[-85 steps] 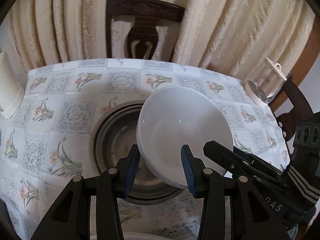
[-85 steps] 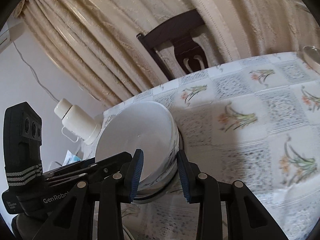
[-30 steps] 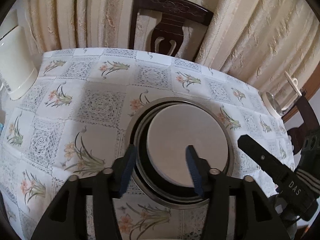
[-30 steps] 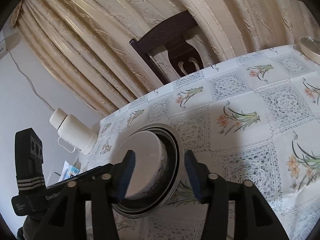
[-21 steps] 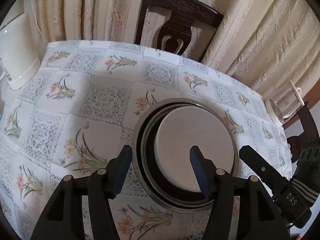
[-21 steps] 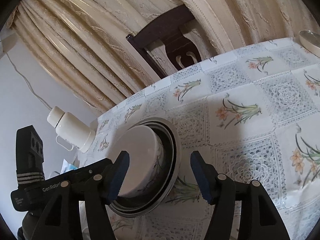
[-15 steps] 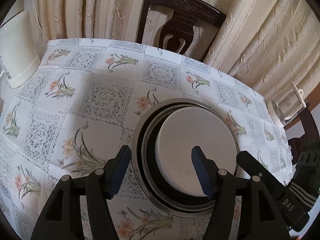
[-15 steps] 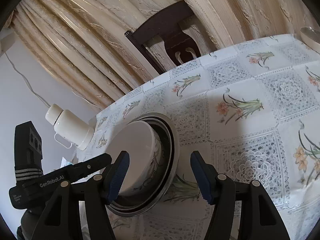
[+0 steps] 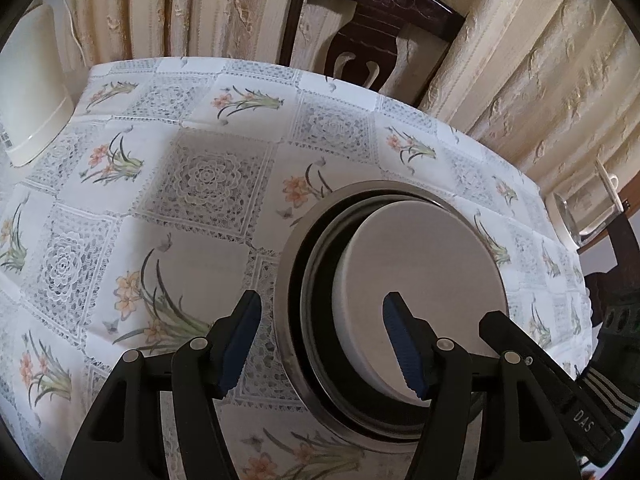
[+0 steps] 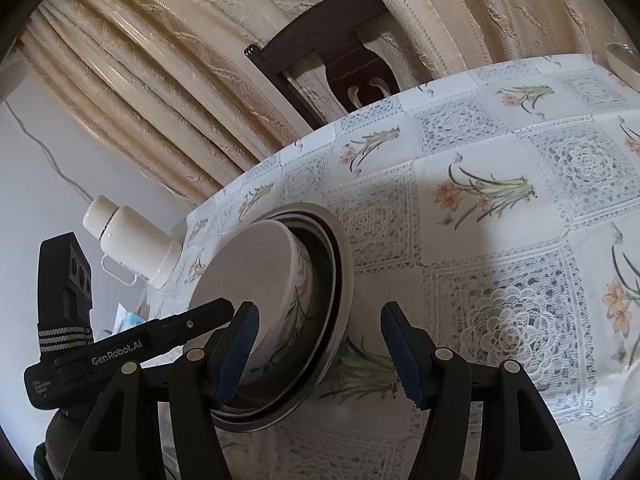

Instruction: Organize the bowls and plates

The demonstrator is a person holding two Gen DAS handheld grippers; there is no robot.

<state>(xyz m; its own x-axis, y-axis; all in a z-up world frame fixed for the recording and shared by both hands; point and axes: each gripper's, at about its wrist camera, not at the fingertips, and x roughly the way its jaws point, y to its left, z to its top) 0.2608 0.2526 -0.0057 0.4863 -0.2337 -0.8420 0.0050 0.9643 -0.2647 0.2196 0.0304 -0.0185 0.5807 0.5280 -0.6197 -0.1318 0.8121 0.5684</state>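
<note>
A white bowl [image 9: 420, 276] with a leaf pattern on its side [image 10: 248, 272] sits inside a wide steel bowl [image 9: 288, 292] [image 10: 340, 280] on the flowered tablecloth. My left gripper [image 9: 320, 340] is open above the near left rim of the steel bowl, holding nothing. My right gripper [image 10: 318, 348] is open too, its left finger in front of the white bowl's side and its right finger over the cloth. Each gripper's body shows in the other's view: the right one [image 9: 560, 396], the left one [image 10: 132, 344].
A dark wooden chair [image 9: 372, 44] stands behind the table against beige curtains. A cream flask [image 10: 132, 240] stands at the table's left end, seen as a cream shape [image 9: 32, 92] at far left. A glass lidded dish [image 9: 580, 216] is at the right edge.
The white bowl was held tilted over the steel bowl; now it rests inside it, let go. Both grippers have opened wide and drawn back a little.
</note>
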